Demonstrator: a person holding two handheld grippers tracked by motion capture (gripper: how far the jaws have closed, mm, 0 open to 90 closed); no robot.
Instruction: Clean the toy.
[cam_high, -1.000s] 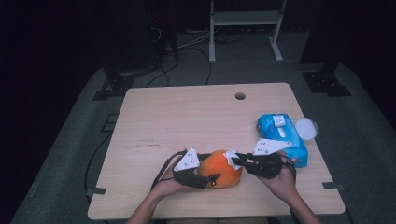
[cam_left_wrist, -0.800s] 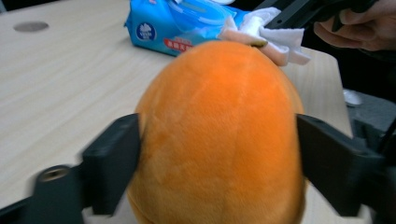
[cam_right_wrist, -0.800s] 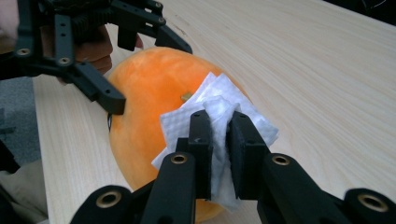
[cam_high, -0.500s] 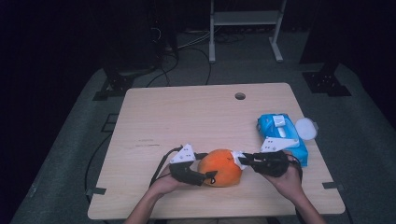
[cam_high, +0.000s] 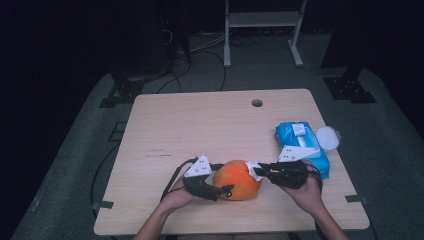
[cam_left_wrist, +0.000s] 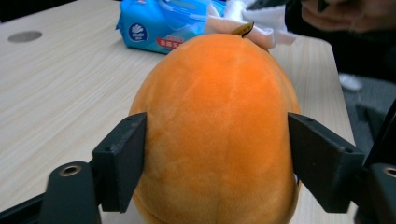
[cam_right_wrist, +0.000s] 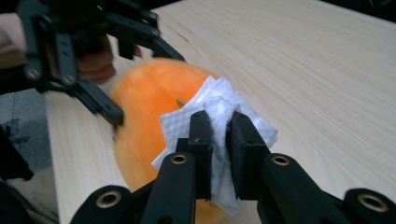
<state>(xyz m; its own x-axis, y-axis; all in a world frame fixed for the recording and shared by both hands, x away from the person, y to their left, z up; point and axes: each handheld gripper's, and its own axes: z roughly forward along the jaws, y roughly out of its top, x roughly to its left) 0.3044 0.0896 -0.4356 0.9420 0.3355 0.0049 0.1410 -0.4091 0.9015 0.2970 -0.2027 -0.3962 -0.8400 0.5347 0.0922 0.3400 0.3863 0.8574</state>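
An orange plush fruit (cam_high: 237, 179) lies near the table's front edge. My left gripper (cam_high: 225, 180) is shut on it from the left. In the left gripper view its pads (cam_left_wrist: 123, 158) press on both sides of the fruit (cam_left_wrist: 215, 116). The jaws have just opened a little with the fruit still between them. My right gripper (cam_high: 260, 171) comes in from the right, shut on a folded white tissue (cam_high: 252, 170). In the right gripper view the tissue (cam_right_wrist: 215, 100) rests against the fruit (cam_right_wrist: 149, 102) near its small brown stem.
A blue pack of wet wipes (cam_high: 300, 145) lies at the right side of the table, just behind my right hand, with a round white lid (cam_high: 327, 137) beside it. A cable hole (cam_high: 257, 103) is at the far edge. The table's (cam_high: 175, 125) far half and left side are bare wood.
My right gripper has shifted the tissue slightly across the fruit's right end. The fruit and my left hand have stayed in place.
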